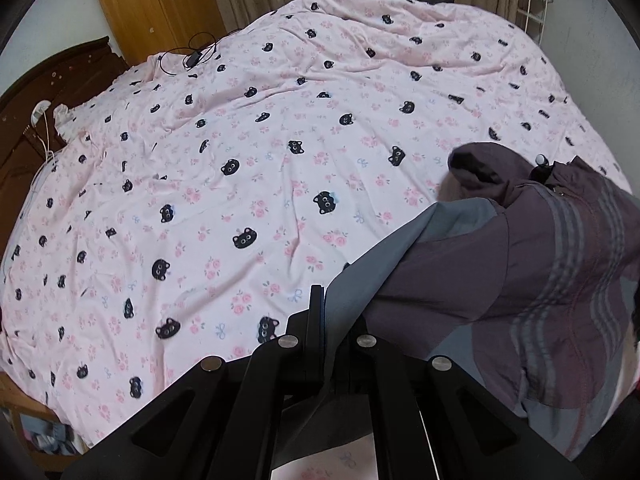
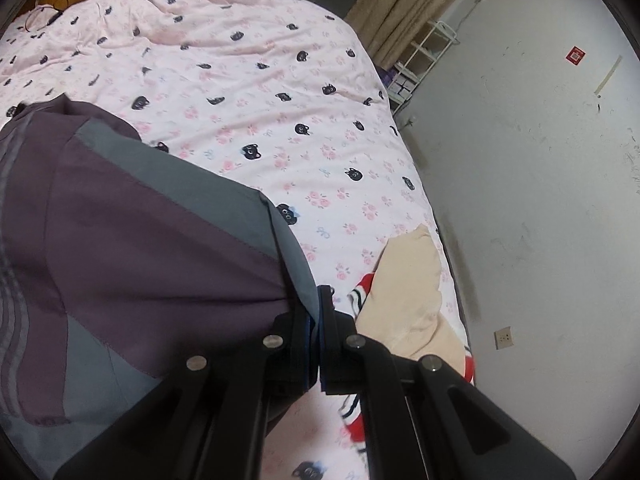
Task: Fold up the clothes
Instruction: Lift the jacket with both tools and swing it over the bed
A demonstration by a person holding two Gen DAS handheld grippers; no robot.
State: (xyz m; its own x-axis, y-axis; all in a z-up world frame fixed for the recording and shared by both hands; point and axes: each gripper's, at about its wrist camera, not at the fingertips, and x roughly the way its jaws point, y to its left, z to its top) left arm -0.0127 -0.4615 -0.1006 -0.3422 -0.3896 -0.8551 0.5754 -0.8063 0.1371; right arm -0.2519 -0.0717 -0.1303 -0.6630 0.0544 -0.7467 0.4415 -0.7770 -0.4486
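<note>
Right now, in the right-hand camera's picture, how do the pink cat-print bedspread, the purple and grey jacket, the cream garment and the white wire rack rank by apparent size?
1. Pink cat-print bedspread
2. Purple and grey jacket, though nearness to the camera enlarges it
3. Cream garment
4. White wire rack, far off, so it looks small

Setting: bedroom in a private home.

- Bed, large, spread with a pink sheet printed with black cat faces and small roses; it lies below and ahead of both grippers and fills most of each view.
- Dark carved wooden headboard, far left of the left gripper.
- Wooden wardrobe, beyond the bed, ahead and left.
- Beige curtains hanging behind the bed's far side.
- White wire shelf rack, ahead and right of the right gripper, against the wall.
- Scuffed white wall with a socket low down, right of the right gripper.
- Black charger cable lying on the sheet, far ahead left.
</note>
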